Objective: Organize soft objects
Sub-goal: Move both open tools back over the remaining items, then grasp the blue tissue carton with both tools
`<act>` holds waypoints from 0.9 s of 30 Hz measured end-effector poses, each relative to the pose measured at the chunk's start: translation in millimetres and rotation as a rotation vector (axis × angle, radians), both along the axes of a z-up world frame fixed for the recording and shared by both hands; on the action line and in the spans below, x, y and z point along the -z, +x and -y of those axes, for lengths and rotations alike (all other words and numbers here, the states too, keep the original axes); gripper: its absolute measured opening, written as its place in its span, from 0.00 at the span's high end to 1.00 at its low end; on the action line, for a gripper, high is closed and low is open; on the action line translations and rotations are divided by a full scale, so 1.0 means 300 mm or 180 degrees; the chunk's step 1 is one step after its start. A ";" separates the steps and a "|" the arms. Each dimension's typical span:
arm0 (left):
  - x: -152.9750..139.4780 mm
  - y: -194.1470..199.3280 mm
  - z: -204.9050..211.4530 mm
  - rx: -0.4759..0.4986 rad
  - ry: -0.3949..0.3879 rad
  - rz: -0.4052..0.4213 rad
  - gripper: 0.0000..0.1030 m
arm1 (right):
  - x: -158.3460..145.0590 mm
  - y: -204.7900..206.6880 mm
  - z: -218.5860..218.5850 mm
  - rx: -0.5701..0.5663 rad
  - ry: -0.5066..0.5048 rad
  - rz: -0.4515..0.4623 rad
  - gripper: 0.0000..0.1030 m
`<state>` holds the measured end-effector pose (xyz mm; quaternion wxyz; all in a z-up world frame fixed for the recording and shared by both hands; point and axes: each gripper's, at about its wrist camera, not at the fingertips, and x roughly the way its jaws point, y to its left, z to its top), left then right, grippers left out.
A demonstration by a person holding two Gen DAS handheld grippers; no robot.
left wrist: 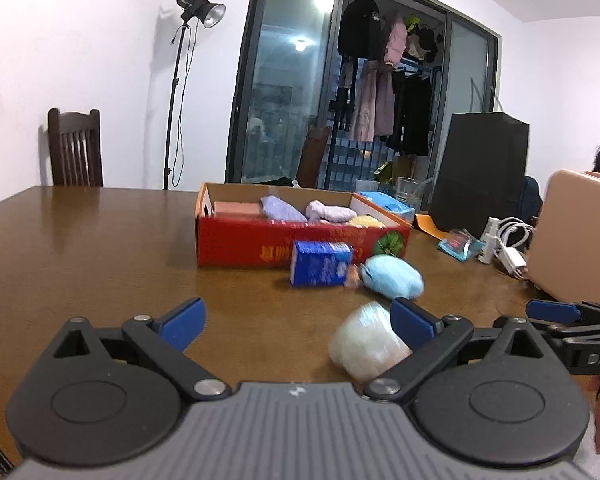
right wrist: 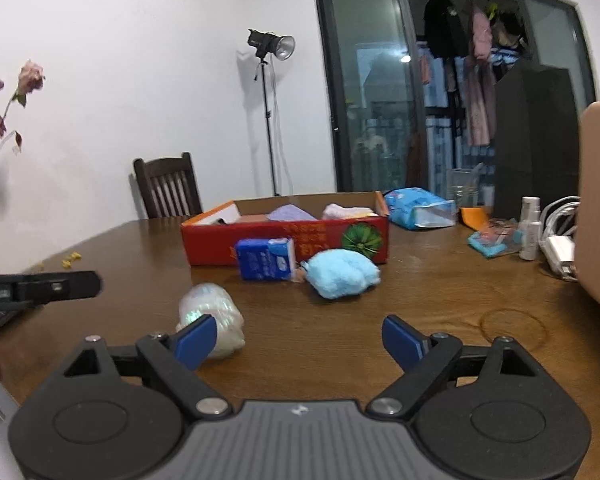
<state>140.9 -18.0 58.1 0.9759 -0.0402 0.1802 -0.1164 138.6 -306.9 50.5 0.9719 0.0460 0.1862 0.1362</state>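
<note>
A red cardboard box (left wrist: pixel 236 240) (right wrist: pixel 212 240) stands mid-table and holds purple, pink and yellow soft rolls (left wrist: pixel 284 208). In front of it lie a blue tissue pack (left wrist: pixel 320 263) (right wrist: pixel 265 258) and a light blue plush (left wrist: pixel 392 276) (right wrist: pixel 342 274). A white wrapped roll (left wrist: pixel 366 344) (right wrist: pixel 216 312) lies nearest. My left gripper (left wrist: pixel 298 322) is open and empty; the roll sits by its right finger. My right gripper (right wrist: pixel 298 340) is open and empty; the roll sits behind its left finger. Each gripper shows at the edge of the other's view.
The brown wooden table (left wrist: pixel 100 264) carries a blue tissue bag (right wrist: pixel 418 208), a black box (left wrist: pixel 482 172), a glass (left wrist: pixel 408 192), cables and a charger (left wrist: pixel 510 248), a small bottle (right wrist: pixel 529 228) and a tan case (left wrist: pixel 572 236). A chair (left wrist: pixel 75 148) stands behind.
</note>
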 end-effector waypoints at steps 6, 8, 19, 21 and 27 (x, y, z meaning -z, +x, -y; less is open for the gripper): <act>-0.004 0.356 -0.019 0.0200 -0.0427 -0.0501 0.07 | -0.052 0.279 -0.019 -0.0157 0.0228 -0.0149 0.29; 0.012 0.464 -0.014 0.0144 -0.0479 -0.0640 0.15 | -0.051 0.404 -0.040 -0.0199 0.0284 -0.0327 0.33; 0.133 0.793 0.008 0.0507 -0.0975 -0.1002 0.66 | 0.060 0.852 -0.158 -0.0408 0.0612 -0.0895 0.74; 0.147 0.793 -0.009 0.0556 -0.1058 -0.0983 0.67 | 0.075 0.858 -0.153 -0.0431 0.0642 -0.0816 0.74; 0.144 0.785 -0.036 0.0593 -0.1173 -0.1081 0.69 | 0.086 0.857 -0.129 -0.0529 0.0769 -0.0834 0.75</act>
